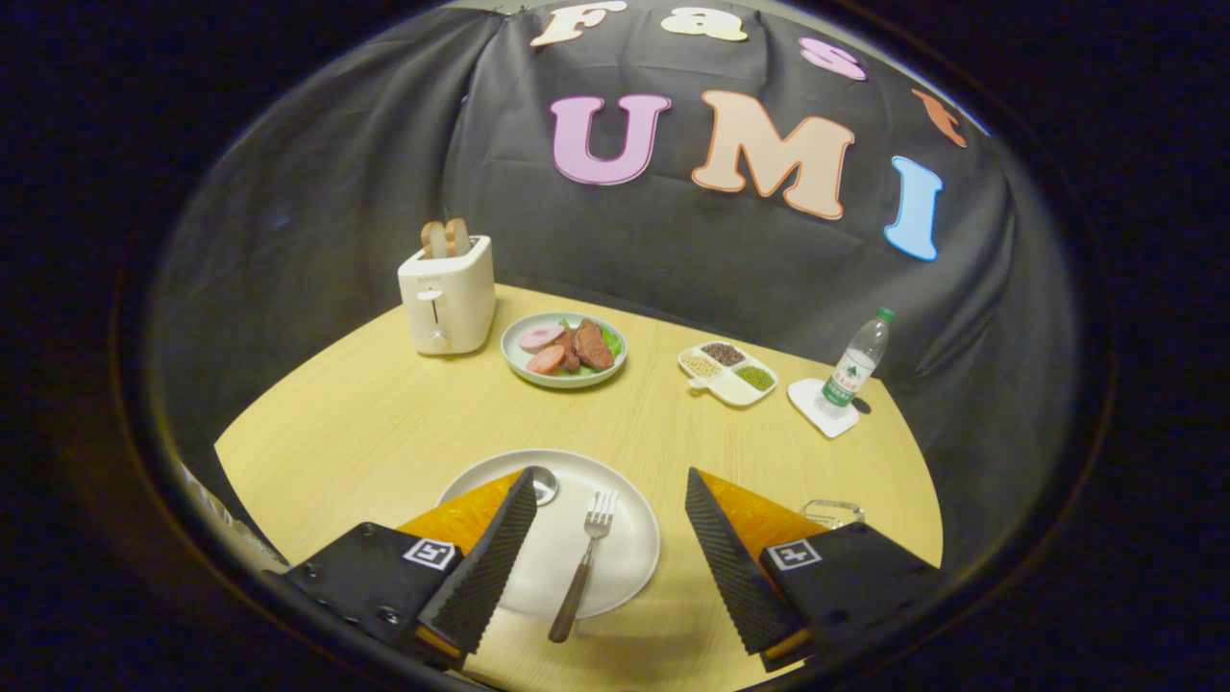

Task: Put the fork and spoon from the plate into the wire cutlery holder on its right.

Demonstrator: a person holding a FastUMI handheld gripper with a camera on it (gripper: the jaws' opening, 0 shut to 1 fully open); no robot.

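Both tool [609, 473] fingers apart, empty.

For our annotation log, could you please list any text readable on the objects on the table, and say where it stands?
Clear plastic water bottle with green cap: label too small to read.
White toaster: no text visible.
Open gripper, fingers either side of the wooden-handled metal fork: square black-and-white markers, patterns, not words.

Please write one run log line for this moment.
hand-held gripper: open, above plate | fork: on plate, between fingers | spoon: on plate
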